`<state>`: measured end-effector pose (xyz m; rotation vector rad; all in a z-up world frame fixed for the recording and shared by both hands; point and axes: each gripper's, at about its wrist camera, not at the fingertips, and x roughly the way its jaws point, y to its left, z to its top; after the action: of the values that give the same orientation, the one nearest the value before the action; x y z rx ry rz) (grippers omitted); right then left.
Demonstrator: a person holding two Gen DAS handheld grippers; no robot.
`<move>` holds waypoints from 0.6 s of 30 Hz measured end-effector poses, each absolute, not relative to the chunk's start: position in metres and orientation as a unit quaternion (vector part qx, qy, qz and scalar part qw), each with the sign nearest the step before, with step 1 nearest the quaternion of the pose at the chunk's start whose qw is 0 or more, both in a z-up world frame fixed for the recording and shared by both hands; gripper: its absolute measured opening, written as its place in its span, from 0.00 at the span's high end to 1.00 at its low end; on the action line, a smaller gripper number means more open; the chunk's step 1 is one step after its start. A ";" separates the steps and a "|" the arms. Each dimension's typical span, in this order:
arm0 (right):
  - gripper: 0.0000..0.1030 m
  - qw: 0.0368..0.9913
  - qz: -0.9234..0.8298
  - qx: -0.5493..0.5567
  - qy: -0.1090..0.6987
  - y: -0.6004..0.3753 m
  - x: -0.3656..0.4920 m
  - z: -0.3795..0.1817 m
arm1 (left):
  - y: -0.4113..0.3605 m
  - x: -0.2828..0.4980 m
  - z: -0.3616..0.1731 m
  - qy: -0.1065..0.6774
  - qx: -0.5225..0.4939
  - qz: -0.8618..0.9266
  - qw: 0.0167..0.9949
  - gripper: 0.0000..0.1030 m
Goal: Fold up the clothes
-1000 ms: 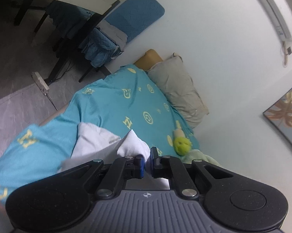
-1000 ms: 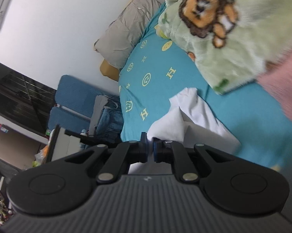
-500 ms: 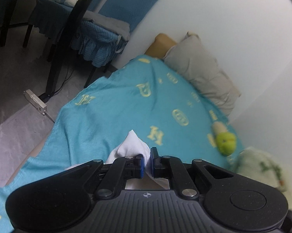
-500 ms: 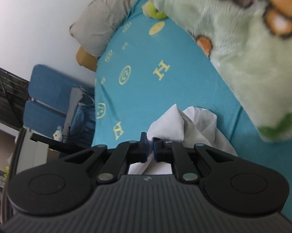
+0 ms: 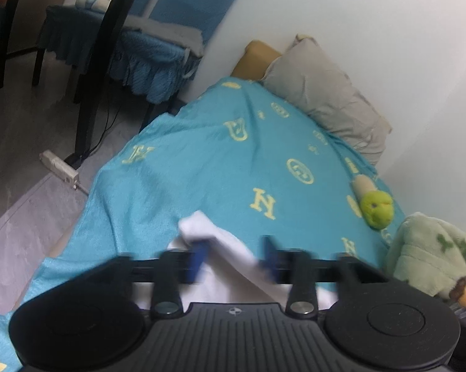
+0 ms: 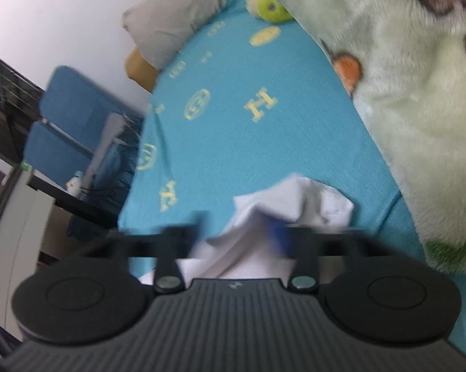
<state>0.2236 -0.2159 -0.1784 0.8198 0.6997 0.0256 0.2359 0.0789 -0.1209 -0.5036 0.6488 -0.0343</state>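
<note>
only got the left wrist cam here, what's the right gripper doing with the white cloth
Observer: the right gripper is opening; a bunched peak of the white garment sits between its blurred fingers.
Operator: anything close on that side
Observer: a pale green blanket with a bear print lies on the bed right beside the garment.
Operator: room ahead of it
Observer: open teal sheet up to the grey pillow.

A home bedroom: bed, grey pillow, plush toy.
</note>
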 end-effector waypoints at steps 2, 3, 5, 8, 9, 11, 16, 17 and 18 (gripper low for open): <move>0.16 0.873 0.018 0.381 0.305 -0.212 0.213 -0.166 | 0.075 0.224 -0.111 0.294 -0.220 -0.010 0.930 0.22; 0.16 0.884 0.023 0.362 0.294 -0.208 0.208 -0.158 | 0.073 0.219 -0.106 0.284 -0.205 -0.010 0.937 0.20; 0.16 0.907 0.018 0.323 0.269 -0.201 0.196 -0.145 | 0.067 0.208 -0.098 0.275 -0.174 -0.019 0.945 0.19; 0.16 0.925 0.022 0.282 0.256 -0.194 0.182 -0.137 | 0.057 0.196 -0.097 0.284 -0.138 -0.038 0.948 0.16; 0.17 0.926 0.028 0.271 0.262 -0.191 0.181 -0.138 | 0.054 0.193 -0.098 0.290 -0.128 -0.041 0.947 0.16; 0.32 0.927 0.032 0.243 0.282 -0.183 0.182 -0.142 | 0.048 0.190 -0.104 0.306 -0.105 -0.044 0.945 0.16; 0.36 0.926 0.034 0.178 0.330 -0.161 0.187 -0.164 | 0.033 0.191 -0.130 0.356 -0.044 -0.035 0.933 0.17; 0.37 0.925 0.033 0.170 0.338 -0.159 0.189 -0.169 | 0.034 0.192 -0.135 0.362 -0.042 -0.034 0.931 0.17; 0.37 0.924 0.032 0.163 0.346 -0.157 0.190 -0.174 | 0.035 0.192 -0.140 0.368 -0.040 -0.033 0.928 0.18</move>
<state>0.1897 -0.1572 -0.1742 0.3338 0.7100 0.0656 0.1923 0.0346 -0.1400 -0.0813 0.7548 -0.0672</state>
